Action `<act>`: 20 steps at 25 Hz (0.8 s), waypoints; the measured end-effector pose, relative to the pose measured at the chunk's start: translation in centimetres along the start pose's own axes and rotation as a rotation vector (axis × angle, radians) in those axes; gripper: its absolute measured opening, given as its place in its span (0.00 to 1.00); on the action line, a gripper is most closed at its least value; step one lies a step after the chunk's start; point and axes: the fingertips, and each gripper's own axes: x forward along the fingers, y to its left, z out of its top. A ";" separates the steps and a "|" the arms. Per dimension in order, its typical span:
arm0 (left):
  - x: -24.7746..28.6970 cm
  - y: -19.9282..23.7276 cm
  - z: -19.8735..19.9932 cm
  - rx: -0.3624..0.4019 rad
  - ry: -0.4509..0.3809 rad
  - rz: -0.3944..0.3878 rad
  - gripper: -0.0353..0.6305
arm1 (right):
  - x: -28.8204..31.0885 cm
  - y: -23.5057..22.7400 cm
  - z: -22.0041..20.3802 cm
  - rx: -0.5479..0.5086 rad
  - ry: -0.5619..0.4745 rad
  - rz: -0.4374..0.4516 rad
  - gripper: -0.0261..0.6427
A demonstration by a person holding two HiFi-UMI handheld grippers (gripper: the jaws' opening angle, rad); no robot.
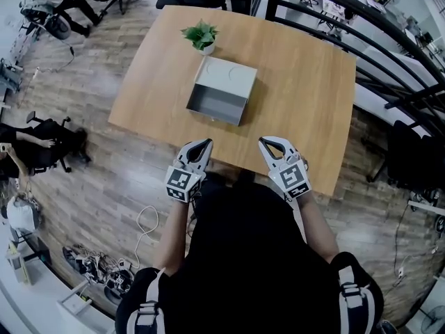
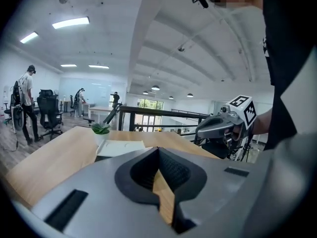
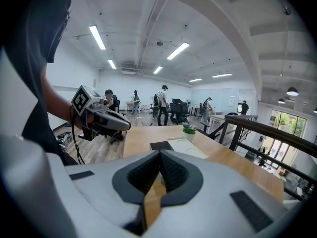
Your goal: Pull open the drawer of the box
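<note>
The wooden bench [image 1: 306, 82] fills the middle of the head view. At its centre sits the grey box [image 1: 227, 75], its drawer [image 1: 217, 106] pulled out toward the person. A small potted plant [image 1: 201, 35] stands just beyond the box. By the near edge, apart from the box, the left claw [image 1: 206, 145] and right claw [image 1: 264, 142] are each pressed together, pinching nothing.

Pale grey box [image 1: 231, 74], flat square top, sits mid wooden table [image 1: 306, 96], slightly skewed, just beside potted plant [image 1: 201, 35]. Drawer [image 1: 218, 103] pulled out toward table's near edge, open, darker grey interior showing, shallow walls upright.
</note>
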 end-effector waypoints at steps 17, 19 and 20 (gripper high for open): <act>1.0 -2.4 1.7 0.042 0.021 -0.105 0.09 | 0.1 -0.4 -0.9 0.033 -0.007 -0.008 0.08; 1.4 -2.4 2.0 0.048 0.016 -0.108 0.09 | 0.1 -1.0 -1.2 0.039 0.000 -0.021 0.08; 1.5 -2.4 2.1 0.048 0.014 -0.110 0.09 | 0.1 -1.2 -1.2 0.038 0.003 -0.026 0.08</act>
